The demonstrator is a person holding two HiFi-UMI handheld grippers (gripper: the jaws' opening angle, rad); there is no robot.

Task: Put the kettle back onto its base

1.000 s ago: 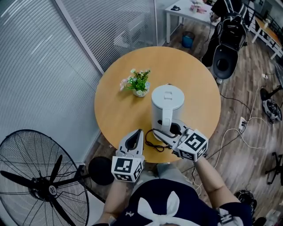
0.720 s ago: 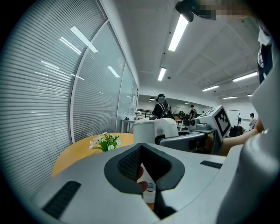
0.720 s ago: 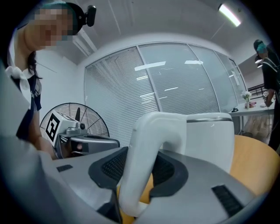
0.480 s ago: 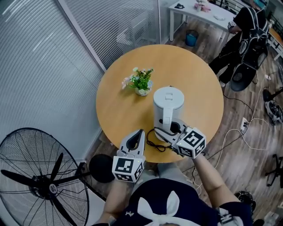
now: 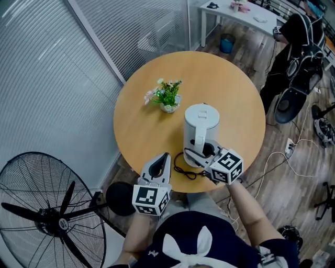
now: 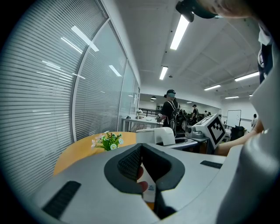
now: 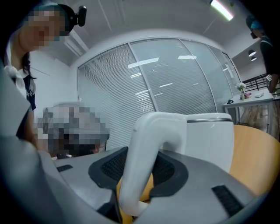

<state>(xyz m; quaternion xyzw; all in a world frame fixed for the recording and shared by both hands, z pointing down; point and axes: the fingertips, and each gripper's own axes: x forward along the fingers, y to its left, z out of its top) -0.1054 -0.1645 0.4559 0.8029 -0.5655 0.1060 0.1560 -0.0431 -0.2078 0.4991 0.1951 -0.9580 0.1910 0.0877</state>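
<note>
The white electric kettle point(image 5: 201, 119) stands upright near the front edge of the round wooden table point(image 5: 141, 131). My right gripper point(image 5: 202, 155) is shut on the kettle's handle point(image 7: 140, 166), whose white loop fills the gap between the dark pads. Behind the handle rises the kettle's body point(image 7: 210, 140). A black cord point(image 5: 180, 170) curls on the table from under the kettle. The base itself is hidden below the kettle, and I cannot tell whether the kettle rests on it. My left gripper point(image 5: 164, 157) hovers at the table's front edge, left of the kettle, shut and holding nothing point(image 6: 141, 153).
A small potted plant point(image 5: 167, 97) stands on the table behind and left of the kettle. A floor fan point(image 5: 47, 209) is at the lower left by the blinds. A person with a chair point(image 5: 293, 57) and a white desk point(image 5: 235, 15) are beyond the table.
My right gripper has sunk a little with the kettle in it. The left gripper has stayed put. The person in the background has shifted.
</note>
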